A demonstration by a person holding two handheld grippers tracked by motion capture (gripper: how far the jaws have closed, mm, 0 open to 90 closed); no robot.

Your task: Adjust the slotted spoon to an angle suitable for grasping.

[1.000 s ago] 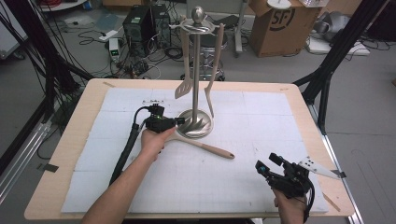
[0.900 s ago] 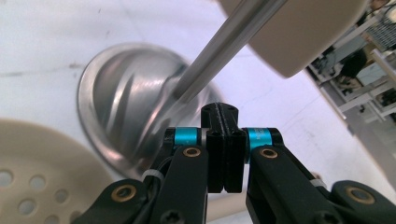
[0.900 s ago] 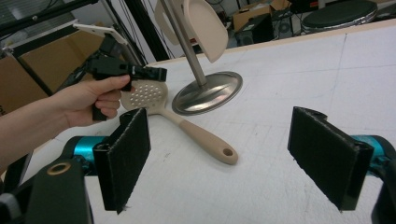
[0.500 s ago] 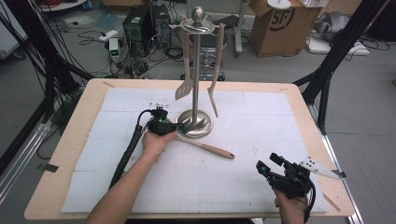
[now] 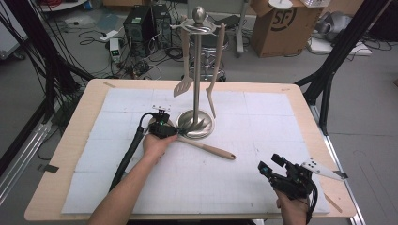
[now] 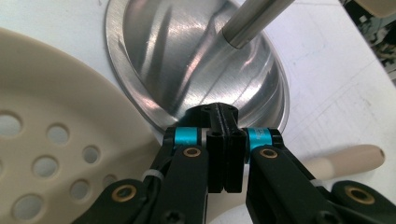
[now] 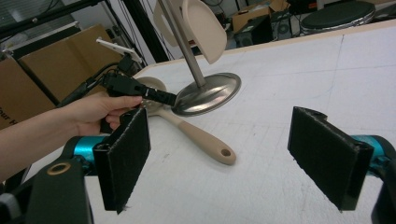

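The left gripper (image 5: 174, 132) has its jaws pressed together with nothing between them, as the left gripper view shows: the two black pads meet face to face. Their tips sit at the rim of the stand's steel base (image 6: 196, 70), just above the handle of the spoon (image 5: 206, 148). The spoon lies flat on the worktop (image 5: 263, 117). Its perforated bowl (image 6: 51, 140) lies to the left of the jaws in the left gripper view, right against the base's edge, and its handle end (image 6: 350, 158) runs off to the right behind the jaws. Whether the jaw tips touch the spoon or the base I cannot tell.

The stand's pole (image 6: 254, 21) rises ahead of the left jaws. In the high view a slotted turner (image 5: 184, 83) and another utensil (image 5: 213, 89) hang from the top of the stand.

The right gripper (image 5: 277, 171) is well apart from the spoon, near the worktop's front right corner. Its jaws (image 7: 233, 149) stand wide and empty, pointing toward the spoon's handle and the stand, with the left hand (image 7: 100, 112) visible beyond them.
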